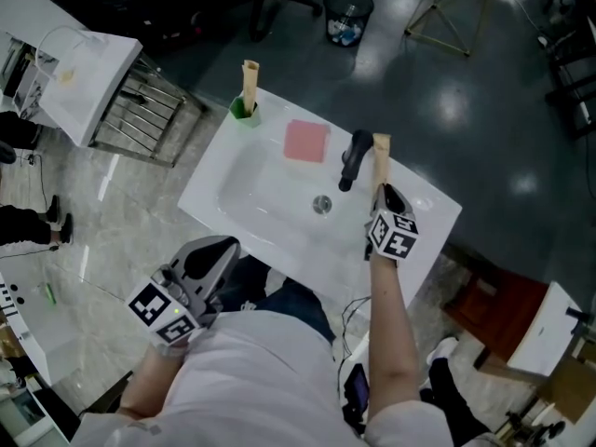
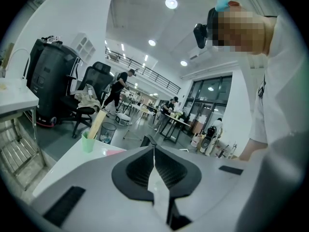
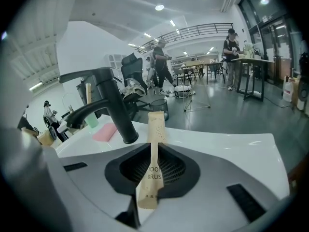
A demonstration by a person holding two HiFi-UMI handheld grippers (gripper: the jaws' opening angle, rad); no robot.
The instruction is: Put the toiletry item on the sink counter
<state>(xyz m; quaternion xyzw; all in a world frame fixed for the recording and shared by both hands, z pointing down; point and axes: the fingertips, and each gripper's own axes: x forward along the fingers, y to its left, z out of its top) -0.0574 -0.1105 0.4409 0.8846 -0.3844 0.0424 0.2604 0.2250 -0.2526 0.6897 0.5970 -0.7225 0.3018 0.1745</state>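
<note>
R tool (image 3: 152, 154) clamped on toothbrush packet (image 3: 156, 127) over counter (image 1: 430, 209), beside faucet (image 3: 117, 111); packet print readable in right gripper view only. L tool (image 2: 154, 154) jaws together, empty.

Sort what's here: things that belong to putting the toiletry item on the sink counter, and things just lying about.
Job: wrapped toothbrush, gripped in right claw; sink counter.
Lying about: black faucet; green cup; pink pad; waste bin; left claw, shut and empty.
</note>
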